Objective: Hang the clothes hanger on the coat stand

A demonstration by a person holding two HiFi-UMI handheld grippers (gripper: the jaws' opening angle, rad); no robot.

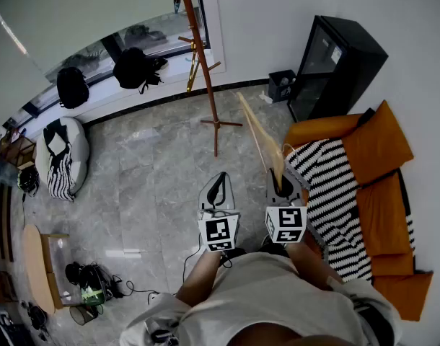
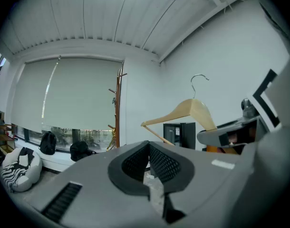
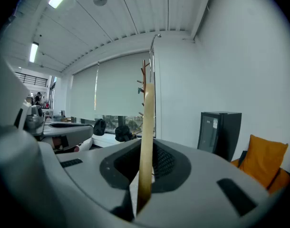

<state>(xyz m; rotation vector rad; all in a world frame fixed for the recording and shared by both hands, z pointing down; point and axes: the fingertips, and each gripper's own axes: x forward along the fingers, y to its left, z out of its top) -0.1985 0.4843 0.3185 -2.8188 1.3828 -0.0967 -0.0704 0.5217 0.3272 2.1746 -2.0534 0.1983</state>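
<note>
At the left, a white beanbag draped with a striped cloth (image 1: 60, 157) is sitting on the grey tiled floor (image 1: 148, 186). By the window, the tall reddish-brown wooden coat stand (image 1: 203, 63) is standing upright on its crossed feet. In front of the person, the left gripper (image 1: 218, 184) is pointing level with its jaws fully closed and nothing between them. Just beside it, the right gripper (image 1: 282, 184) is clamping its jaws on the lower edge of the pale wooden clothes hanger with a metal hook (image 1: 259, 137). The hanger is being held upright, hook uppermost, in the air and apart from the stand. At the right, an orange sofa (image 1: 382, 157) is carrying a black-and-white striped cloth (image 1: 335, 186).
</note>
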